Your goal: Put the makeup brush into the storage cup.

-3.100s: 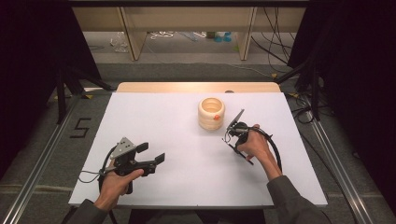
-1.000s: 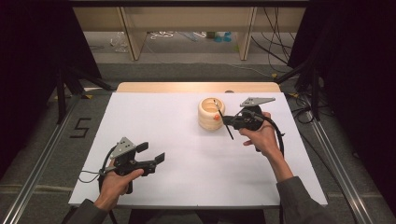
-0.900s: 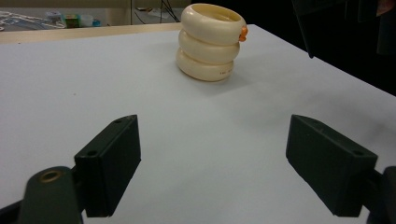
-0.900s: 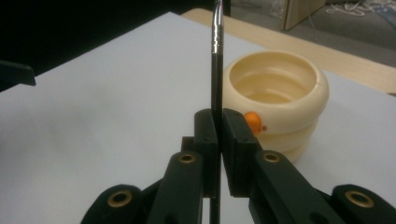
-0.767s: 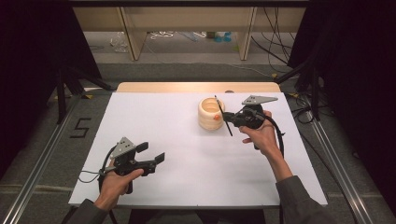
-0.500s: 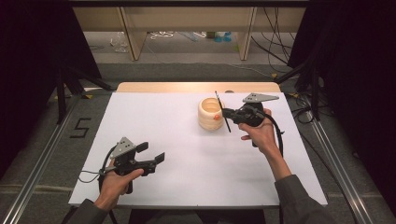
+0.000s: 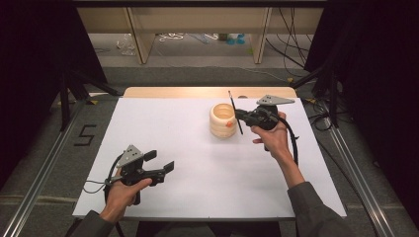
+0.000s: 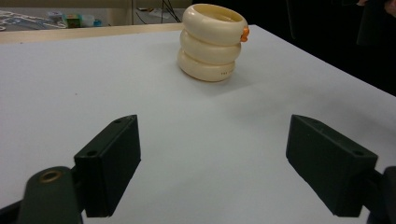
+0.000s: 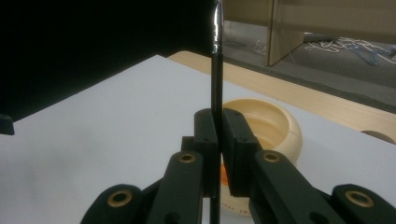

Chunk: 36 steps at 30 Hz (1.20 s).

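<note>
Here the pen (image 9: 217, 84) stands clamped in the right hand-held gripper (image 9: 218, 140).

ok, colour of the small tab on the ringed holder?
Orange, on the cream holder; clearest in the left gripper view.

White table sheet (image 7: 197, 128), wooden table edge (image 7: 173, 92), floor cables (image 7: 173, 37), painted "5" (image 7: 85, 135)

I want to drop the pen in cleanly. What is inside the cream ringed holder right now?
The holder shows a bare cream inner wall and nothing sticking out. Its bottom is hidden by the rim and by the right gripper clamped on the black pen.
</note>
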### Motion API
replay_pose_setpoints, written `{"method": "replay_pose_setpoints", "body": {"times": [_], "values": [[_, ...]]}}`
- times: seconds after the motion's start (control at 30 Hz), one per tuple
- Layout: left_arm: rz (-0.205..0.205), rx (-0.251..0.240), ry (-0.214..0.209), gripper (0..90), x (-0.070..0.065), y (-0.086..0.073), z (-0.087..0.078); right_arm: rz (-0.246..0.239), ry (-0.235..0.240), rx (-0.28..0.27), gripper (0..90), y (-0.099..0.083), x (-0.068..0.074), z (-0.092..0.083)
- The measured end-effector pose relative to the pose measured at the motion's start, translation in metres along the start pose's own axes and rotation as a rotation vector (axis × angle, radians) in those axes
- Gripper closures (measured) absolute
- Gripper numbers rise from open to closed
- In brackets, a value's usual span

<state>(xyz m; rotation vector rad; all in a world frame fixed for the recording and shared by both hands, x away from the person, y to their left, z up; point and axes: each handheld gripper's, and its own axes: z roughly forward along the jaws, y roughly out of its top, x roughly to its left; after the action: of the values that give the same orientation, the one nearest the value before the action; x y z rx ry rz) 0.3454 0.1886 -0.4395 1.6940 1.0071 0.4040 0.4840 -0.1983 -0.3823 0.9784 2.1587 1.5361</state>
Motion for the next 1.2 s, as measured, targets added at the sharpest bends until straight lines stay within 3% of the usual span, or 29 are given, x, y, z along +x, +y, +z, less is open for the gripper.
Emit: {"method": "replay_pose_setpoints", "body": {"times": [0.3,0.43,0.57,0.6,0.8,1.2], "values": [[0.001,0.0,0.001,17.2,0.0,0.0,0.0,0.006,-0.002,-0.032,85.3,0.009,0.0,0.009],[-0.018,-0.003,0.002,17.2,-0.002,-0.001,0.001,0.0,-0.013,-0.032,85.4,0.009,-0.002,0.012],[-0.001,-0.001,0.0,17.2,0.0,0.0,0.001,0.026,-0.013,-0.035,85.3,0.009,-0.003,0.014],[-0.001,-0.006,-0.007,17.2,0.0,-0.001,0.001,0.006,-0.022,-0.049,85.4,0.009,-0.005,0.016],[-0.018,-0.001,0.004,17.2,-0.001,-0.001,0.001,-0.008,-0.031,-0.06,85.3,0.017,-0.004,0.017],[-0.018,-0.001,0.004,17.2,-0.001,-0.001,0.001,0.042,-0.049,-0.051,85.3,0.016,-0.011,0.027]]}}
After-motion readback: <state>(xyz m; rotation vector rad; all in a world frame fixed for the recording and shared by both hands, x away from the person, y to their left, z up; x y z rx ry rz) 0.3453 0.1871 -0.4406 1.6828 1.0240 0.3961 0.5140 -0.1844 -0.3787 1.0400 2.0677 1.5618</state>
